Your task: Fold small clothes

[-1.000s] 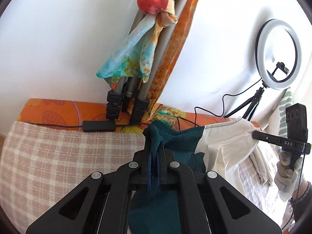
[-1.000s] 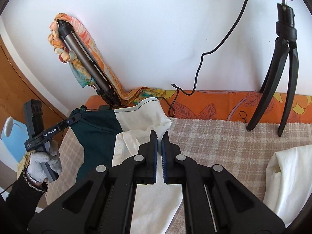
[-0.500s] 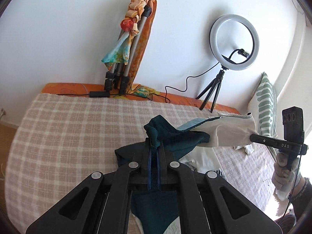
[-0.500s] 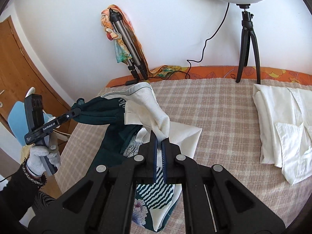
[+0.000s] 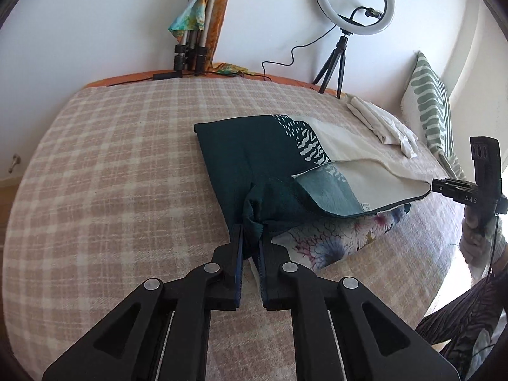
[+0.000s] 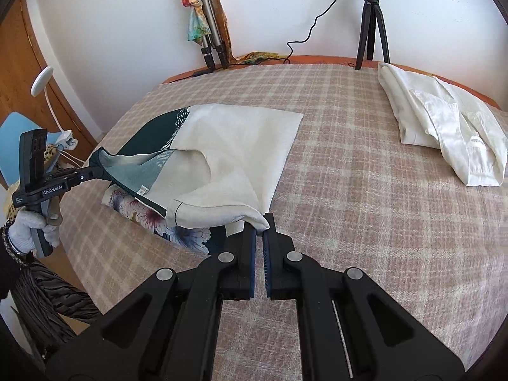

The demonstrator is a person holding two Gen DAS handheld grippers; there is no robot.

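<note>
A small garment, dark teal on one half [image 5: 241, 155] and cream on the other [image 6: 241, 136], with a flower print underneath [image 5: 330, 241], lies on the checked bed cover. My left gripper [image 5: 250, 235] is shut on its bunched teal corner, held low over the cover. My right gripper [image 6: 259, 227] is shut on its cream corner. The edge between the two grippers hangs a little above the lower layer. Each gripper also shows in the other's view, the right one [image 5: 436, 185] and the left one [image 6: 92, 173].
The beige checked cover [image 5: 111, 190] spans the bed. A folded white shirt [image 6: 444, 127] lies at the far right. A ring light on a tripod [image 5: 352, 3] and a scarf-draped tripod [image 5: 197, 25] stand at the wall. A striped pillow [image 5: 431, 111] is at right.
Both grippers have pulled back and down from high near the wall, carrying the garment. Its far part now lies flat on the cover, and the held edge is low over it.
</note>
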